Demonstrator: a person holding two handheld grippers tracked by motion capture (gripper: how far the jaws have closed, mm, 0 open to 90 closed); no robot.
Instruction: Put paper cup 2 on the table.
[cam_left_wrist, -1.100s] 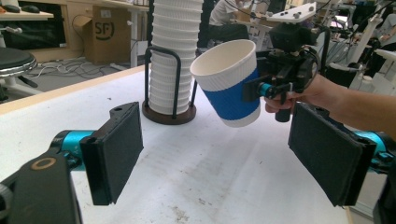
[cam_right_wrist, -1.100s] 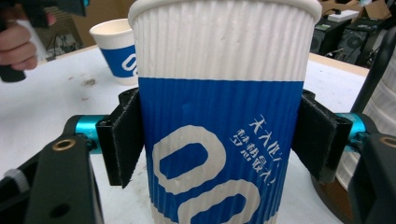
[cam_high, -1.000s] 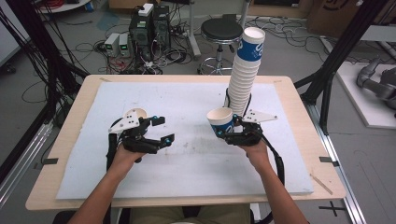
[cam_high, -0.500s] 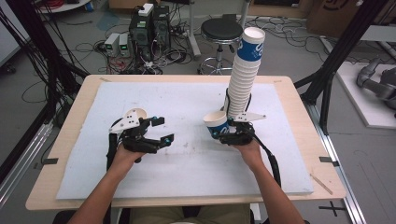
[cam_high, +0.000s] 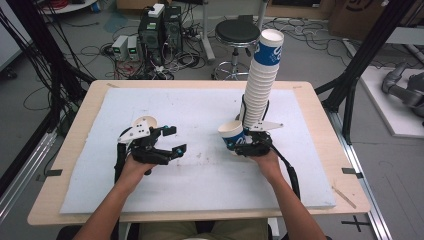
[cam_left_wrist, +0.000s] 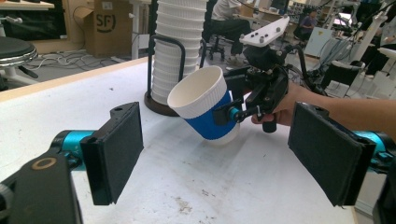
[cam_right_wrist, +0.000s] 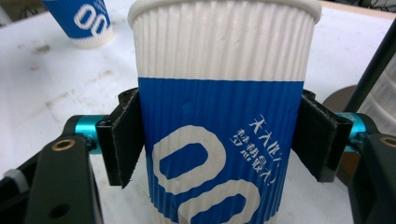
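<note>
My right gripper (cam_high: 236, 145) is shut on a blue-and-white ribbed paper cup (cam_high: 230, 133), its pads (cam_right_wrist: 122, 140) pressing both sides of the cup (cam_right_wrist: 219, 116). In the left gripper view the held cup (cam_left_wrist: 204, 108) tilts with its mouth toward me, its base low over the white board; contact with the board is unclear. Just behind it a tall stack of the same cups (cam_high: 261, 75) rises from a black wire holder (cam_left_wrist: 159, 100). My left gripper (cam_high: 174, 140) rests at the board's left, open, with nothing between its pads (cam_left_wrist: 119, 149).
Another cup (cam_high: 141, 121) stands behind my left gripper, partly hidden by its grey plate, and shows in the right gripper view (cam_right_wrist: 84, 21). The white foam board (cam_high: 200, 110) covers a wooden table (cam_high: 350, 200). Black frame posts (cam_high: 360, 65) flank the table.
My right gripper has sunk a little toward the board with the cup in it. The left gripper has kept still.
</note>
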